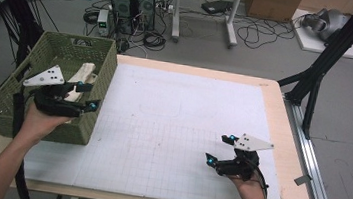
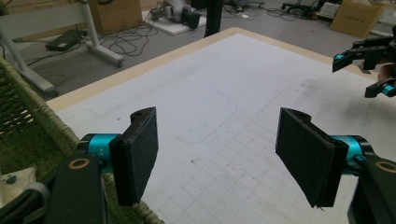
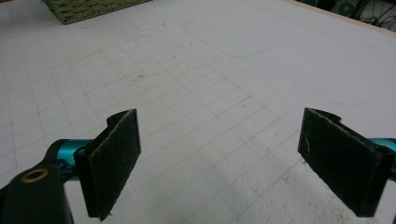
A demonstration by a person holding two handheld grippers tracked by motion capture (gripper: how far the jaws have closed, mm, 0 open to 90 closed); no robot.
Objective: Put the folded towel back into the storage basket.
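Beyond a grey floor strewn with cables, the white gridded mat [image 1: 171, 129] on the wooden table [image 1: 288, 137] carried a green woven basket [image 1: 86, 119] holding a cream cloth bundle [image 1: 82, 74], the left gripper [image 1: 87, 96] released beside it and the right gripper [image 1: 220, 149] likewise released.

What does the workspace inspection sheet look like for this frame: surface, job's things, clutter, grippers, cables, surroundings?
Surface: white gridded mat on a wooden table; faint pen outlines, no loose items.
Job's things: green woven basket at the table's left edge, a pale cream item lying inside.
Clutter: nothing seen on the mat.
Grippers: left hand-held gripper over the basket's near side, jaws open, nothing between them; right hand-held gripper low over the mat's right part, jaws open, nothing between them.
Cables: a cable runs along the right forearm; loose cables on the floor.
Surroundings: two computer towers, cardboard box, black frame struts.
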